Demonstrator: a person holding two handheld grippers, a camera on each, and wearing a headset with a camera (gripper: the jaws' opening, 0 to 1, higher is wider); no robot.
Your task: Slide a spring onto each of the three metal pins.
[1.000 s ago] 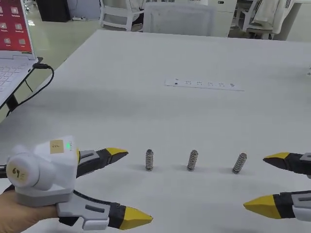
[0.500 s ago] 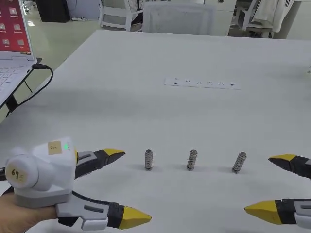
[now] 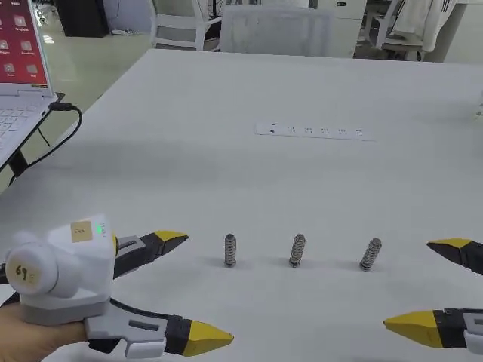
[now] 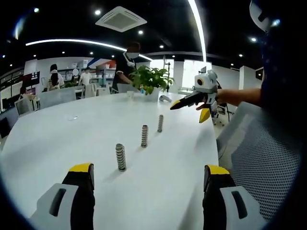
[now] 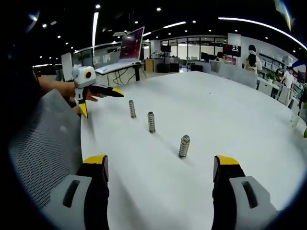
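Note:
Three short metal pins stand upright in a row on the white table, each with a coil spring around it: the left spring [image 3: 230,250], the middle spring [image 3: 297,250] and the right spring [image 3: 370,254]. My left gripper [image 3: 194,288] hovers open, left of the row, with nothing between its yellow tips. My right gripper [image 3: 421,284] is open and empty on the row's right side. In the left gripper view the springs [image 4: 120,156] line up ahead of my open left gripper [image 4: 149,169]. The right gripper view has the nearest spring [image 5: 184,146] ahead of my open right gripper [image 5: 161,160].
A white power strip [image 3: 315,131] lies across the table behind the row. An open laptop [image 3: 19,68] with a black cable [image 3: 45,139] sits at the far left. Mesh chairs [image 3: 275,30] stand beyond the far edge. A potted plant [image 4: 151,79] is at the table's end.
Both grippers have drawn a little away from the row, the left one leftward and the right one rightward. The pins and springs have not moved.

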